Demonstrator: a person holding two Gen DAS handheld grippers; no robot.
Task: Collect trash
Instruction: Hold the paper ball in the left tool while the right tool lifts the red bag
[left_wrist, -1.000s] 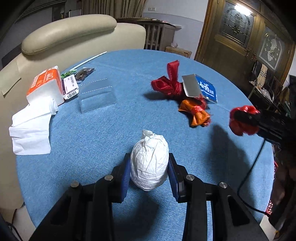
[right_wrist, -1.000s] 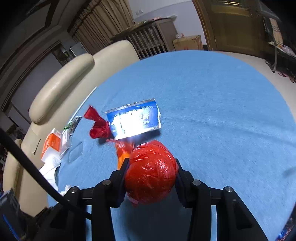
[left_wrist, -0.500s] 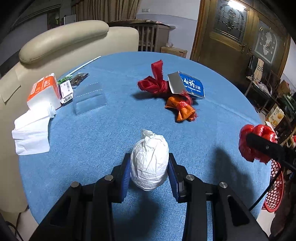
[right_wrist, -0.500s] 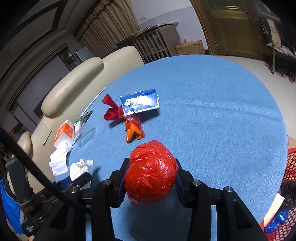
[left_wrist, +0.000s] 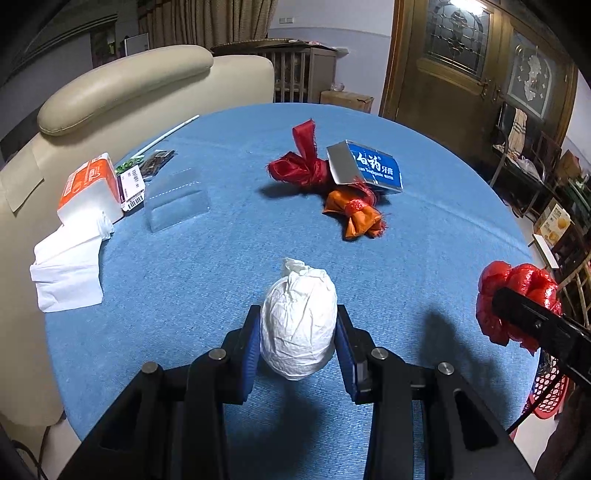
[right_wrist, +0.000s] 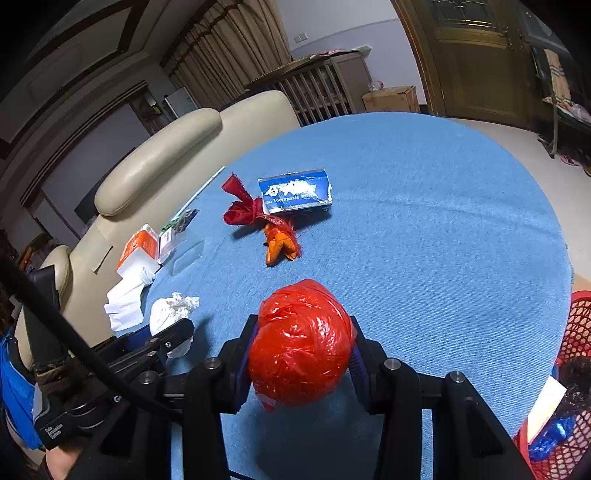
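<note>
While both grippers are clamped on their loads, the whole scene has been pulled back from the table's middle compared with a second ago. The right gripper (right_wrist: 299, 354) is closed on the red plastic ball (right_wrist: 300, 341), and the pile of leftovers that was seen right behind that ball a second ago is now well apart from it, further up the blue table (right_wrist: 443, 229). A red mesh basket (right_wrist: 580, 332) has also come into the right-wrist view at the table's right edge, which wasn't visible a second ago. So it's judged that the red ball is being carried over toward that basket for dumping, though nothing has been dropped yet.

The left gripper (left_wrist: 297, 343) is closed on the white paper wad (left_wrist: 298, 326), held just above the cloth near the front edge. Barely any shift is seen there; it looks parked while the right side does the travelling.

Counted up:
- 2 trash balls in hand (1 white, 1 red)
- 1 red ribbon bundle (left_wrist: 301, 166), still on the table
- 1 orange wrapper bundle (left_wrist: 356, 216), touching the ribbon
- 1 blue toothpaste box (left_wrist: 373, 170), leaning on both bundles
- 1 tissue pack (left_wrist: 88, 184) with loose white tissues (left_wrist: 70, 266) beside it
- 1 clear plastic sleeve (left_wrist: 177, 201)
- 1 basket

So 3 obvious trash pieces are reckoned left on the cloth after these 2 get binned.
</note>
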